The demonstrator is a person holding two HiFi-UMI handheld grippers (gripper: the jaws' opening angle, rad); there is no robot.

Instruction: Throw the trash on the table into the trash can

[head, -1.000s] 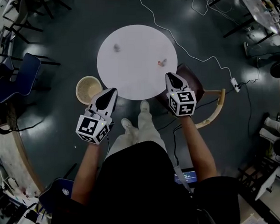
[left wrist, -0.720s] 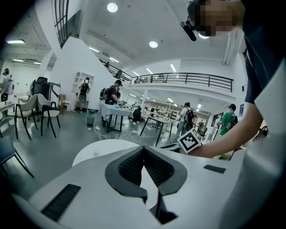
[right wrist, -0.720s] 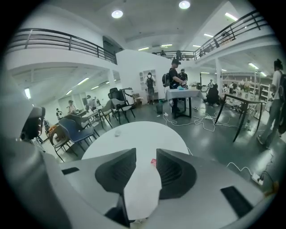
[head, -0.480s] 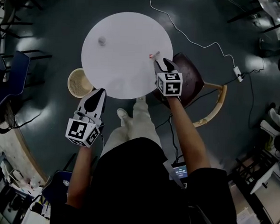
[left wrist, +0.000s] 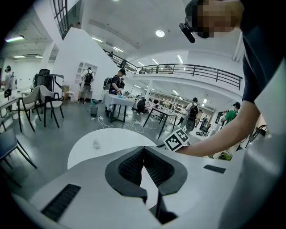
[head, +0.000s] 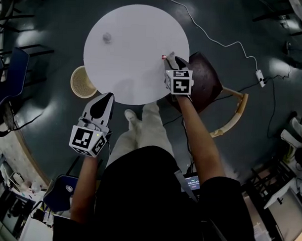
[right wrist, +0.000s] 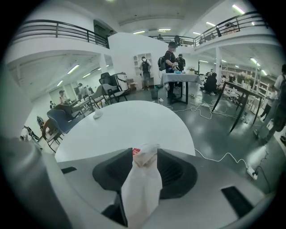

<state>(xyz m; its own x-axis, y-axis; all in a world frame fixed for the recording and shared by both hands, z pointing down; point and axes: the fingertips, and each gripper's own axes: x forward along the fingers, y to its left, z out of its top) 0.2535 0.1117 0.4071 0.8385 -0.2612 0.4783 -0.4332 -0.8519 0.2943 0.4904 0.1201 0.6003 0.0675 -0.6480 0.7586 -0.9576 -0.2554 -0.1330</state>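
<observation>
On the round white table [head: 135, 67] a white wrapper with a red corner [head: 165, 57] lies at the near right edge. My right gripper [head: 169, 58] reaches over it, and in the right gripper view the wrapper [right wrist: 143, 179] lies between the opening jaws of that gripper [right wrist: 145, 152], not squeezed. A small crumpled grey ball [head: 107, 38] rests at the table's far left, also visible as a ball [right wrist: 97, 114] in the right gripper view. A round wicker trash can [head: 83, 82] stands on the floor left of the table. My left gripper [head: 101, 103] hovers beside the can, its jaws [left wrist: 144, 150] shut and empty.
A brown chair [head: 204, 87] stands right under the table's right edge, beside my right arm. A white cable runs to a power strip [head: 260, 77] on the dark floor. A blue chair [head: 9, 73] is at far left. The person's shoes [head: 130, 117] are near the table's front.
My right gripper has moved forward from beside the table onto its right edge, over the wrapper. The left gripper stays low near the trash can.
</observation>
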